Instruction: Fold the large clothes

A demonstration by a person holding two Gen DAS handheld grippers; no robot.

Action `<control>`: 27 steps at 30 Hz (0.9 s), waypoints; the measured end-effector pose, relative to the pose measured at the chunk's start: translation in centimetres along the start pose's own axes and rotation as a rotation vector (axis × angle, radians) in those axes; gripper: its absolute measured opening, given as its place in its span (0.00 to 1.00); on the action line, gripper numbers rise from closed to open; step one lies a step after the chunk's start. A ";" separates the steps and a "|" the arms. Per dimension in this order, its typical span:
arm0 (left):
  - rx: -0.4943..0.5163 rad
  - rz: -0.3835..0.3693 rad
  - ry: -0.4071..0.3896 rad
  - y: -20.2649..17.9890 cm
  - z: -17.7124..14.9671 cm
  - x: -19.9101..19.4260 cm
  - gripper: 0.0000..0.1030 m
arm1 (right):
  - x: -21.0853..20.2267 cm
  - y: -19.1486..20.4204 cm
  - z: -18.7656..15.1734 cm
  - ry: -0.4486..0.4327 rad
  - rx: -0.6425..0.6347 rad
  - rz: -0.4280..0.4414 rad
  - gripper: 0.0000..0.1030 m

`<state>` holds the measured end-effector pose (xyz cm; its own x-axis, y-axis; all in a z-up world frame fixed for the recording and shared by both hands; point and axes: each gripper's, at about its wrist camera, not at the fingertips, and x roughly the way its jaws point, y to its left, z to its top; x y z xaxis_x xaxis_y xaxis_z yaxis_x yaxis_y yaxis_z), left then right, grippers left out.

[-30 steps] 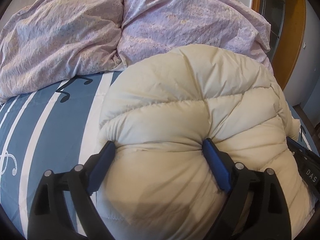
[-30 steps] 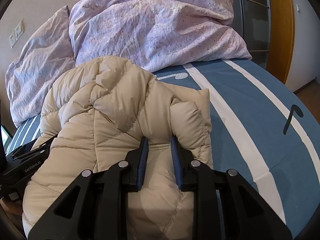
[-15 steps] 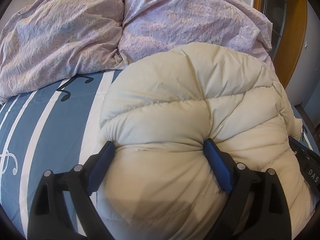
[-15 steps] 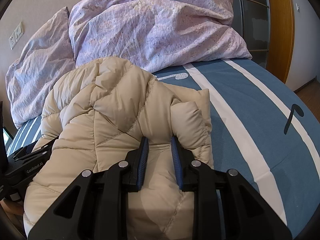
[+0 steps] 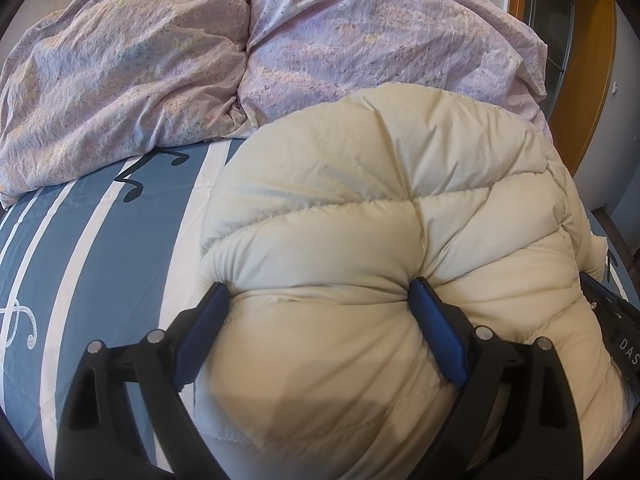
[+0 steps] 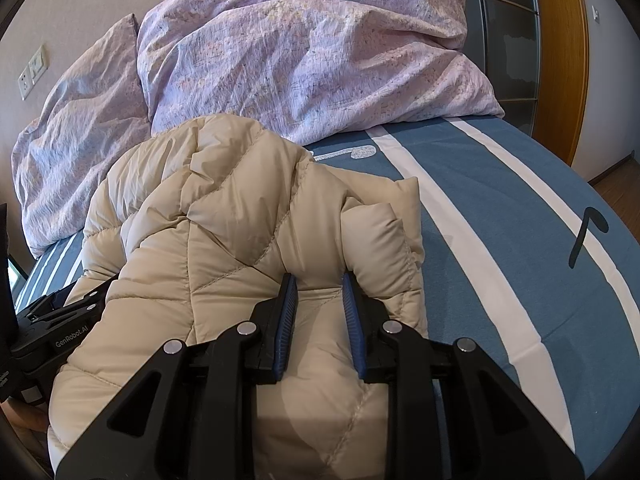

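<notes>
Beige down jacket [image 6: 248, 232] — music-note sheet [image 6: 500, 208] rightward

The jacket [image 5: 384, 216] is a cream-beige quilted down piece, thick and puffy, its stitched seams dividing it into swollen panels. It lies bunched in a rounded heap on the bed [image 5: 100, 248], near the middle, its far edge reaching the lilac duvet [image 5: 160, 60]. In the left wrist view a wide, bulging fold of it fills the space between the left gripper [image 5: 318, 294] fingers, with seams radiating from a pinch point. In the right wrist view [image 6: 248, 216] a narrower fold is squeezed between the right gripper [image 6: 317, 286] fingers, and a flat hem edge lies spread on the bedsheet beside that fold, on its right.
</notes>
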<state>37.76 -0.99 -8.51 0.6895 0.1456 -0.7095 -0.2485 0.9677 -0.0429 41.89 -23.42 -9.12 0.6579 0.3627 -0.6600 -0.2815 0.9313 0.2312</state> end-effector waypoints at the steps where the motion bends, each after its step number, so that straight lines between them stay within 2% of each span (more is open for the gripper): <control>1: 0.000 -0.001 0.000 0.0 0.0 0.0 0.89 | 0.0 0.0 0.0 0.000 0.000 0.000 0.25; 15: 0.007 0.017 -0.002 0.1 -0.1 -0.1 0.90 | -0.1 0.2 0.2 0.014 -0.019 -0.012 0.25; 19: 0.003 0.018 -0.002 0.1 -0.2 -0.3 0.90 | -1.4 -0.6 0.7 0.026 0.025 0.009 0.26; 20: 0.003 0.018 -0.002 0.0 -0.2 -0.3 0.90 | -1.8 -1.0 0.7 0.025 0.044 0.018 0.30; 22: 0.000 0.017 -0.002 0.1 -0.3 -0.3 0.90 | -3.1 -2.2 0.9 0.014 0.095 0.041 0.50; 23: -0.001 0.017 -0.002 0.0 -0.2 -0.3 0.90 | -3.7 -2.7 0.9 0.006 0.113 0.033 0.74; 24: -0.002 0.016 -0.002 0.1 -0.3 -0.3 0.90 | -4.3 -3.3 0.9 -0.004 0.124 0.023 0.86; 27: -0.004 0.016 -0.002 0.1 -0.3 -0.4 0.90 | -4.7 -4.8 0.8 0.019 0.162 0.056 0.86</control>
<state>37.27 -1.01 -8.48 0.6865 0.1617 -0.7089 -0.2627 0.9643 -0.0344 40.75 -29.58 -6.56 0.6307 0.4149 -0.6558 -0.2004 0.9035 0.3789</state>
